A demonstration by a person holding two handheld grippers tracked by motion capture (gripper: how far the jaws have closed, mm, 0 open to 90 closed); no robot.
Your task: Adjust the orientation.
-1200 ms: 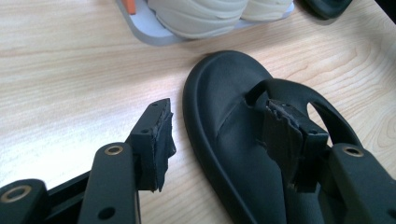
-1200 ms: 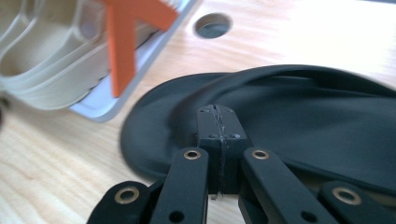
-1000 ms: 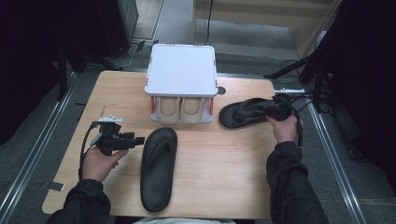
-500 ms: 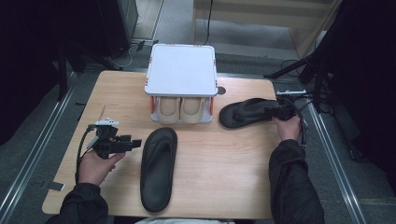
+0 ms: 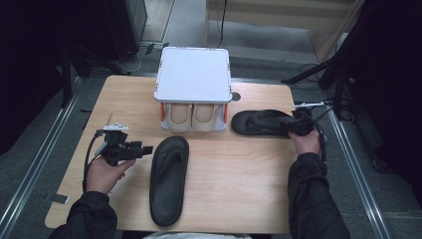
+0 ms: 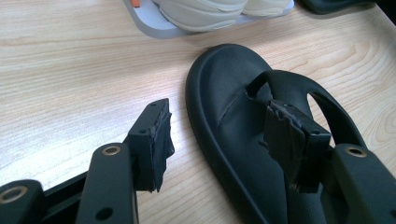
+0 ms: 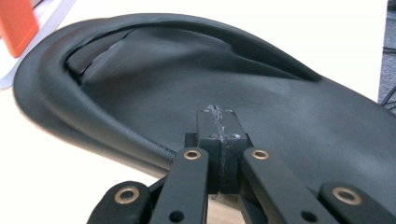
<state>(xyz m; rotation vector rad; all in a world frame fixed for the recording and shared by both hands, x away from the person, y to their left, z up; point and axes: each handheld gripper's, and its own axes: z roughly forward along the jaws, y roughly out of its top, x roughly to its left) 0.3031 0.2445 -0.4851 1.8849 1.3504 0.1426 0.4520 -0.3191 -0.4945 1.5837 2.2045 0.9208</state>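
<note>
A: Left hand-held gripper (image 5: 145, 149)? 
B: Jaws spread, level beside the near sandal (image 5: 169, 179) on the worktop (image 5: 249, 169), probably lined up for its edge.
A: Right hand-held gripper (image 5: 284, 125)? 
B: Pressed together at the far sandal (image 5: 259, 122) beside the rack (image 5: 194, 84); likely nudging, whether pinching the rim I cannot tell.

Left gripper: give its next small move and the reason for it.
Probably ease the left gripper forward and shut it on the near sandal. Its jaws stand open, one pad over bare table, the other over the sole by the strap. The right gripper is shut at the far sandal.
</note>
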